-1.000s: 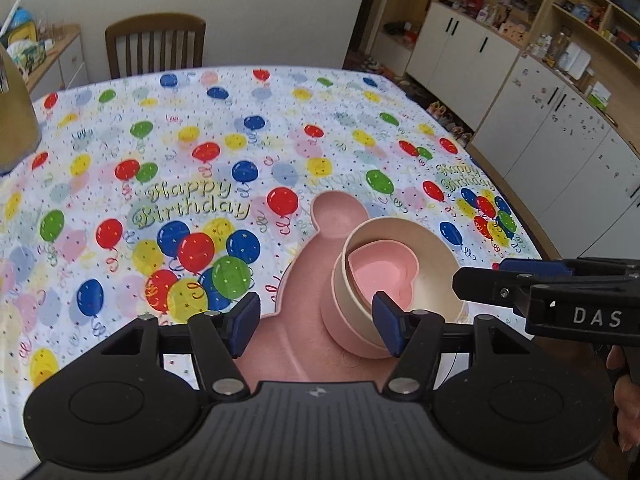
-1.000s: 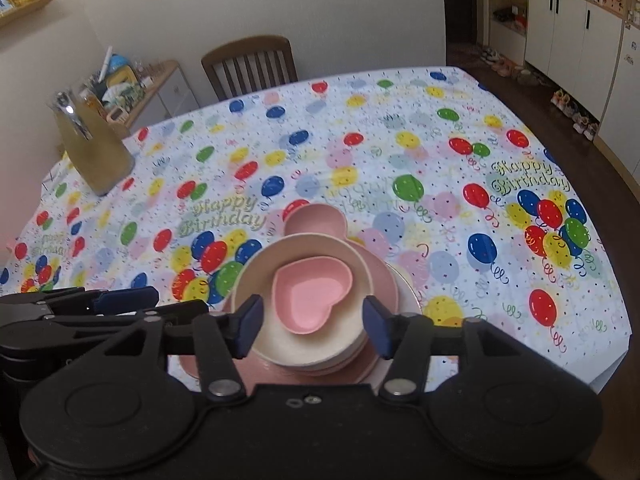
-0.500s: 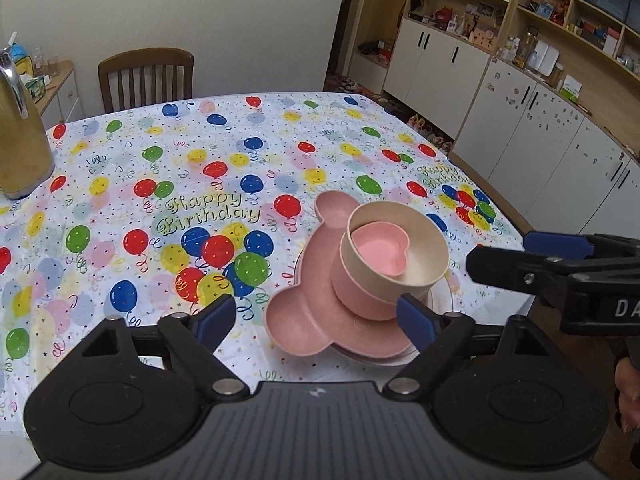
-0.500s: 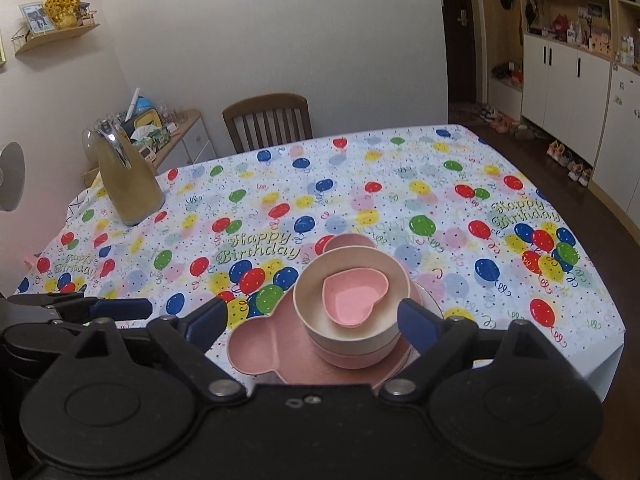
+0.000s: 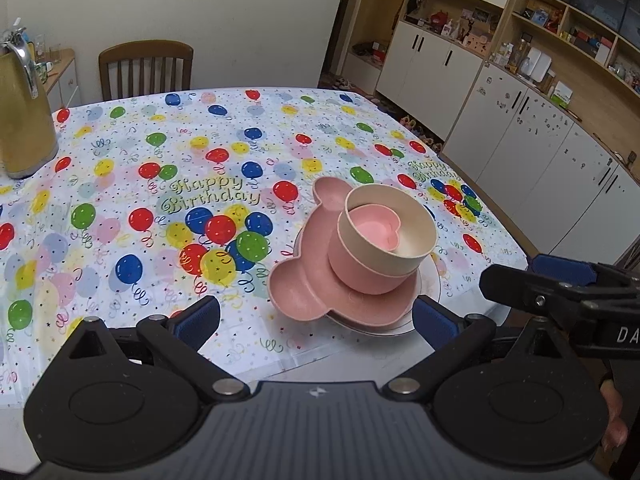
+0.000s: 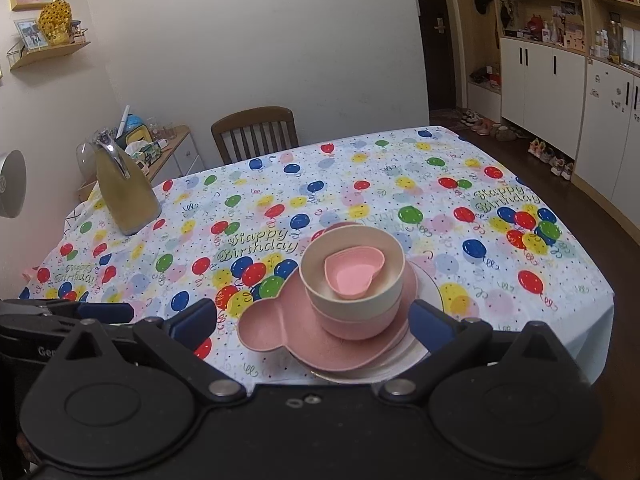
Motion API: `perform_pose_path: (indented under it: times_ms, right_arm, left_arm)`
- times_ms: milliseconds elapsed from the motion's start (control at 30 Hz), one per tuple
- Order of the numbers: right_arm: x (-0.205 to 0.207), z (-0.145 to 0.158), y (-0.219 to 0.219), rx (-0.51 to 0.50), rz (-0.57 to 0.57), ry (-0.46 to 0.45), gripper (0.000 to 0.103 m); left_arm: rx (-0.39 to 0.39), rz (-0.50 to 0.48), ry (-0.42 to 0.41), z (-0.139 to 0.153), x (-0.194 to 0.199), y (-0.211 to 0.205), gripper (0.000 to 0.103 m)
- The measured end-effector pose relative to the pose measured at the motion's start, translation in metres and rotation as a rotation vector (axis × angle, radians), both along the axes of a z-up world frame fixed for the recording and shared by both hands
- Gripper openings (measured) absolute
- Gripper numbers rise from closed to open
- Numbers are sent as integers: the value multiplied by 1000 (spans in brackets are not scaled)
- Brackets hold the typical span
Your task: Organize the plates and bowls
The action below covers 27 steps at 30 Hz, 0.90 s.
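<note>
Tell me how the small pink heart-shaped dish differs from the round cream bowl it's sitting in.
The small pink heart-shaped dish is pink; the round cream bowl is cream. The dish has a heart outline, the bowl a circular rim. The dish is clearly smaller and lies tilted inside the bowl, leaning toward one wall, while the bowl sits nested in a pink bowl below. Both are matte, open side up, and belong to one stack.

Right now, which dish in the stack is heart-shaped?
The small pink heart-shaped bowl, topmost, nested in the round cream bowl. Below sit a round pink bowl, a mouse-eared pink plate and a white plate.
</note>
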State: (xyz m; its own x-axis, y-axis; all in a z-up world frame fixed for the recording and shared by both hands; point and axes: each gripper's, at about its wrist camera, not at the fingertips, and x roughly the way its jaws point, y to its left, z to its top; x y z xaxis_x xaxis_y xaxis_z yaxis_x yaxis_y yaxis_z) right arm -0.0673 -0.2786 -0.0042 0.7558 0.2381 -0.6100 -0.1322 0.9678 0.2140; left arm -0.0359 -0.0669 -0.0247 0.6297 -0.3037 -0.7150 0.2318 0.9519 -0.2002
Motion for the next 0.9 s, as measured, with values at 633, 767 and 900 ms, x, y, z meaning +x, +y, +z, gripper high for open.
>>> perform_pose_path:
  times_ms: [633, 767, 900]
  right_arm:
    - [-9, 5, 5, -6, -56, -14, 103]
    - [-8, 5, 6, -5, -57, -16, 103]
    - [-9, 5, 5, -5, -56, -13, 103]
  left_arm:
    - [29, 39, -85, 15, -18, 3, 103]
    - [30, 39, -78, 15, -18, 3, 103]
    - [30, 34, -78, 15, -18, 1, 103]
